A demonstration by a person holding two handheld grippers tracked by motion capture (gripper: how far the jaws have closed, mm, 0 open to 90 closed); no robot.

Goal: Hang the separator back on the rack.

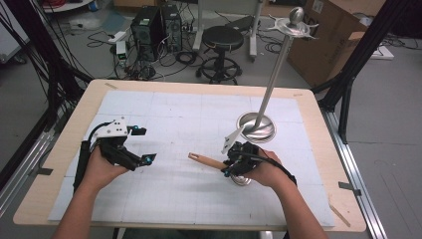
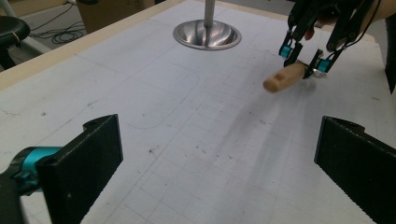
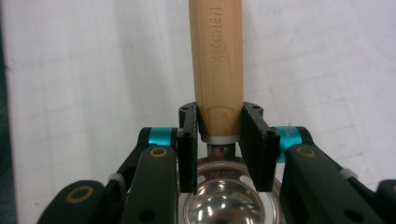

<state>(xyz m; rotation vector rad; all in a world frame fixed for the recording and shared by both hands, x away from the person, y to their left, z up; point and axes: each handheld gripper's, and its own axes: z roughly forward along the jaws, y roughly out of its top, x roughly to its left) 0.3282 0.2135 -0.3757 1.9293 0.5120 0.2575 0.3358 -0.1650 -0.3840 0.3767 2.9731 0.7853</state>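
Observation:
A steel ladle with a pale wooden handle (image 1: 205, 160) lies low over the white mat, handle pointing left. My right gripper (image 1: 230, 167) is shut on the handle's base (image 3: 217, 60), just ahead of the steel bowl (image 3: 226, 200). Its pads (image 3: 254, 140) press on both sides of the wood. The left gripper view shows that grip (image 2: 306, 58) from across the mat, with the handle's end (image 2: 280, 78) sticking out. My left gripper (image 1: 144, 144) rests at the mat's left, jaws wide open (image 2: 219, 158) and nothing between them.
A tall metal stand rises from a round steel base (image 1: 256, 127) just behind my right hand, with hooks at its top (image 1: 296, 22). The white gridded mat (image 1: 174, 114) covers most of the wooden table. A stool, computers and boxes stand on the floor beyond.

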